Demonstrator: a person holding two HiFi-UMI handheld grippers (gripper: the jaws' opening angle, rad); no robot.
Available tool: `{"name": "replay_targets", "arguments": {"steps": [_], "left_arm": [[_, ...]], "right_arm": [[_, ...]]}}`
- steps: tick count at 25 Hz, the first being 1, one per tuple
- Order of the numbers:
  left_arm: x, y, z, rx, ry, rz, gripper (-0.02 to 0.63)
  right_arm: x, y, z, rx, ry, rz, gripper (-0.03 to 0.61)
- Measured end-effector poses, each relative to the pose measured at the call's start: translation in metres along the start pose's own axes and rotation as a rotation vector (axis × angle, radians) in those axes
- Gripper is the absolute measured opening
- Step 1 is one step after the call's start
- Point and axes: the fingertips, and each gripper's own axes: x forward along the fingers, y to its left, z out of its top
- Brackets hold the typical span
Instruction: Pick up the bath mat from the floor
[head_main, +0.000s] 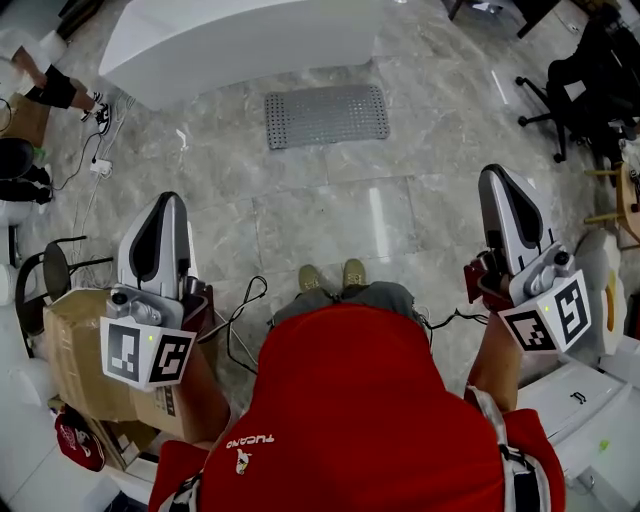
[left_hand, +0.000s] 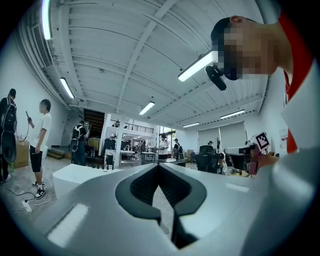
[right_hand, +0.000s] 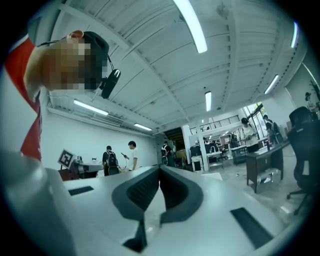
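Observation:
A grey perforated bath mat (head_main: 326, 115) lies flat on the marble floor, ahead of the person's shoes and in front of a white bathtub (head_main: 230, 40). My left gripper (head_main: 168, 198) is held level at the person's left side, jaws shut with nothing between them. At the right side my right gripper (head_main: 497, 172) is also shut and holds nothing. Both are well short of the mat and high above the floor. In the left gripper view my left gripper (left_hand: 159, 166) has its pads meeting; in the right gripper view my right gripper (right_hand: 160, 170) shows the same.
A cardboard box (head_main: 80, 350) and a black chair (head_main: 45, 275) stand at the left. Cables (head_main: 240, 310) trail on the floor near the shoes. Office chairs (head_main: 580, 75) are at the far right; a white unit (head_main: 590, 410) sits at the near right. People stand at the far left (head_main: 55, 85).

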Motion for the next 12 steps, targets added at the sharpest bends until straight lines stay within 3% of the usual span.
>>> {"name": "replay_targets", "arguments": {"steps": [12], "left_arm": [[0.006,-0.016,0.006,0.02,-0.005,0.069,0.005]], "right_arm": [[-0.019,-0.037,0.001,-0.027,-0.01,0.008,0.002]]}}
